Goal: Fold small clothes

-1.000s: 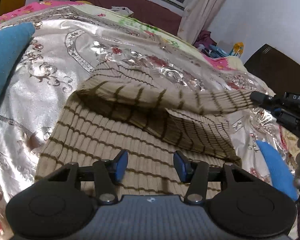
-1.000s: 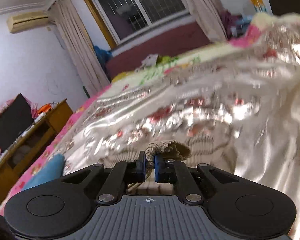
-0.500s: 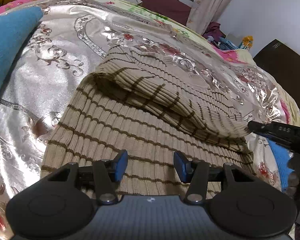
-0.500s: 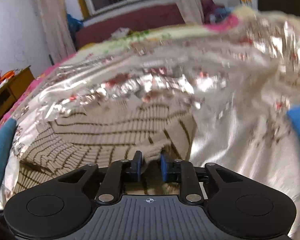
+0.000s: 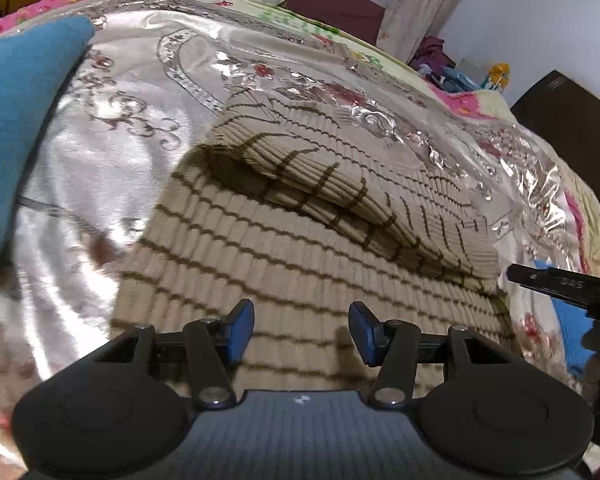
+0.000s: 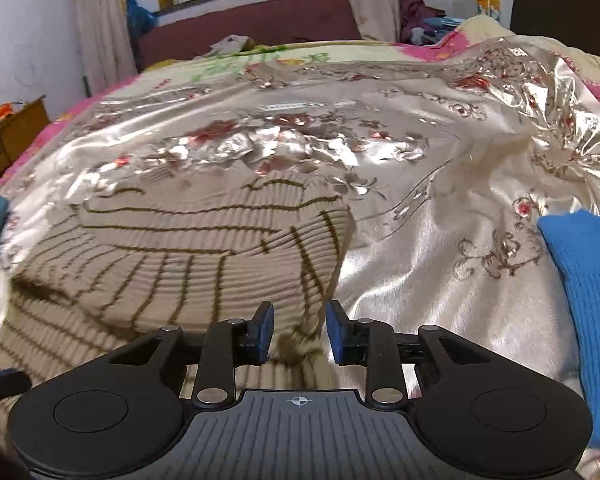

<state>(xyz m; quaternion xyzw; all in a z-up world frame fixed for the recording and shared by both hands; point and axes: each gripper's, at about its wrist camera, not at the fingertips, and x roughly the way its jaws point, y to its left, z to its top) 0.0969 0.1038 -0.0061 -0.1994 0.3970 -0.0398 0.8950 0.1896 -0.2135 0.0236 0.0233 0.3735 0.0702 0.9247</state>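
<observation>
A beige ribbed knit garment with brown stripes (image 5: 300, 248) lies on the shiny floral bedspread (image 5: 132, 152), its far part folded over the near part. My left gripper (image 5: 301, 330) is open and empty, just above the garment's near edge. My right gripper (image 6: 299, 330) is open, with the garment's right corner (image 6: 300, 344) lying loose between the spread jaws. The folded garment also shows in the right wrist view (image 6: 188, 248). The right gripper's finger shows at the right edge of the left wrist view (image 5: 560, 282).
A teal cloth (image 5: 16, 92) lies at the left of the bedspread. A bright blue knit piece (image 6: 580, 300) lies at the right. A dark headboard (image 5: 572, 108) stands at the far right; a wooden cabinet (image 6: 8, 136) at the left.
My right gripper carried the garment's edge over and down, then opened and let it go. The fold now lies flat. My left gripper stayed open and shifted slightly.
</observation>
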